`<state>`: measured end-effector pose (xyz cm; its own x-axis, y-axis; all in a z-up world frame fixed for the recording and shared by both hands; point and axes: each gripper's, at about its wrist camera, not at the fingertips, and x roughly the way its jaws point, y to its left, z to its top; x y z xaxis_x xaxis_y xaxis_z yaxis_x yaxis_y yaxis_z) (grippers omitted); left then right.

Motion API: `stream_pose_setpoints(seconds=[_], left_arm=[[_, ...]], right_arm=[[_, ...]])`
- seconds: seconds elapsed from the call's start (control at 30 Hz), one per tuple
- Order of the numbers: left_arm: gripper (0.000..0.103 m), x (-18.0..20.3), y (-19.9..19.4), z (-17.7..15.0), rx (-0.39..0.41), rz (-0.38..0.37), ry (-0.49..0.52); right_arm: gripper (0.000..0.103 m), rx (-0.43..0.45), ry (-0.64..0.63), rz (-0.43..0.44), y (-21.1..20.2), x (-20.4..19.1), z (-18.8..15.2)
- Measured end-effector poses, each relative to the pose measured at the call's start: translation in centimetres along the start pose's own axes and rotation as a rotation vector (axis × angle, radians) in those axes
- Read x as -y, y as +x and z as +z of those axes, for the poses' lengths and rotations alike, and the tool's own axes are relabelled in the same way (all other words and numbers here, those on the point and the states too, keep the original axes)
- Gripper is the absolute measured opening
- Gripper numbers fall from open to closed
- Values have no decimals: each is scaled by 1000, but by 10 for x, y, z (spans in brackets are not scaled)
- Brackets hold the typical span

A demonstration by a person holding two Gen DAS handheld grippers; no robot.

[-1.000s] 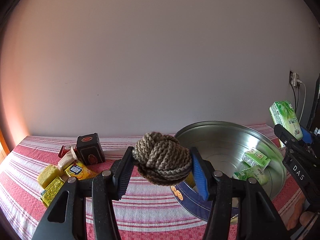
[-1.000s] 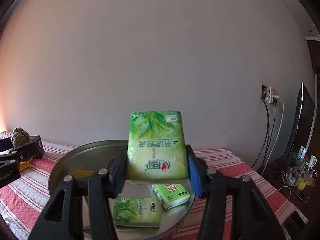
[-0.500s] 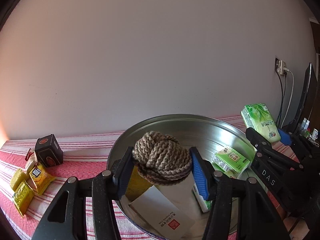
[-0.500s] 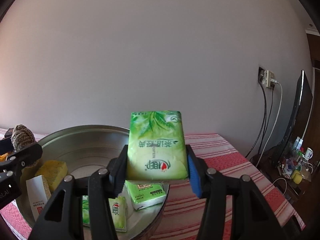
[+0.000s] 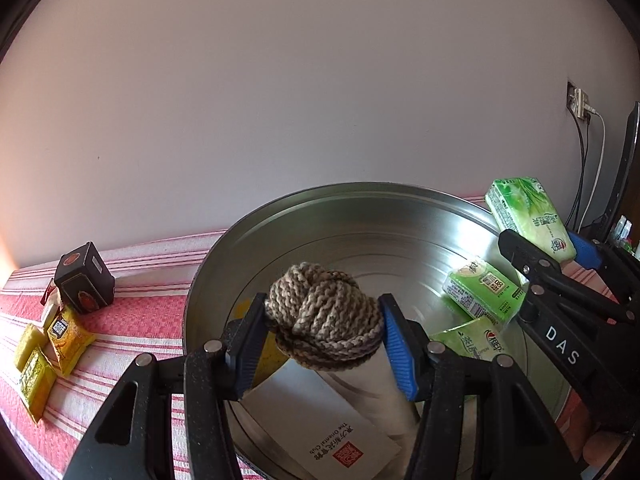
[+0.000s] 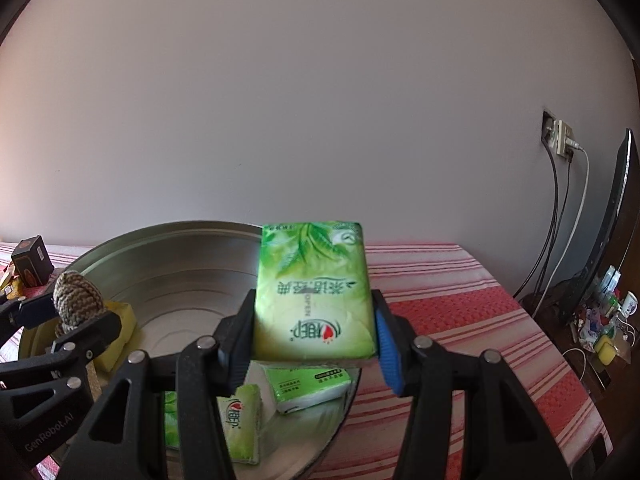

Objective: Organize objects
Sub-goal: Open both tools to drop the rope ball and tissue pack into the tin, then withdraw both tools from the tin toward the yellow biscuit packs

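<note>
A tabletop (image 6: 440, 300) draped in a red-and-white striped cloth is being shown against a plain pale wall (image 5: 320, 100), with a large round metal basin (image 5: 360, 216) resting on it. The left claw (image 5: 323, 330) is being kept clenched on a knotted ball of grey-brown rope (image 5: 323, 316), which is being held above the basin's interior. The right claw (image 6: 314, 334) is being kept clenched on a green tissue pack (image 6: 314, 292), held upright over the basin's right rim. Inside the basin, two smaller green tissue packs (image 5: 480, 292) are lying near the right side, a white card with red print (image 5: 328, 432) is lying at the near side, and a yellow sponge (image 6: 120, 332) is sitting at the left. On the cloth to the left of the basin, a small dark box (image 5: 84, 278) is standing tilted, and several yellow snack packets (image 5: 48, 344) are lying just beside it. At the right of the room, a wall socket (image 6: 560, 138) is being used by plugs whose cables (image 6: 560, 220) are hanging down, and the dark edge of a monitor (image 6: 612, 220) is being seen beside a cluttered low surface (image 6: 604, 328).
</note>
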<state>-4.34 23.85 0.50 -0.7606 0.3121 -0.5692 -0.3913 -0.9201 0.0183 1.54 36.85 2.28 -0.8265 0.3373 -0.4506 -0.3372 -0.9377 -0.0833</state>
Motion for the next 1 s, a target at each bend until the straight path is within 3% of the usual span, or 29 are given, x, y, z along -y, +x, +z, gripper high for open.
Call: stream_pose_setpoints(seconds=[0.13, 0.2, 0.27, 0.33, 0.43, 0.73, 1.0], left_arm=[[57, 0, 2, -1, -15, -9, 2], [63, 0, -1, -1, -11, -25, 3], [71, 0, -9, 0, 18, -8, -1], [91, -3, -20, 3, 69, 18, -18], [100, -11, -33, 5, 123, 12, -67], [100, -17, -54, -1, 146, -6, -67], [100, -33, -67, -12, 186, 123, -25]], right_arm=[[53, -2, -6, 15, 0, -3, 1], [54, 0, -10, 36, 0, -5, 1], [72, 24, -13, 33, -5, -7, 1], [82, 71, 10, 1, -12, -4, 1], [100, 114, 75, -8, -18, 5, 2], [101, 163, 89, 1, -22, 6, 5], [101, 227, 121, -21, -31, 10, 5]])
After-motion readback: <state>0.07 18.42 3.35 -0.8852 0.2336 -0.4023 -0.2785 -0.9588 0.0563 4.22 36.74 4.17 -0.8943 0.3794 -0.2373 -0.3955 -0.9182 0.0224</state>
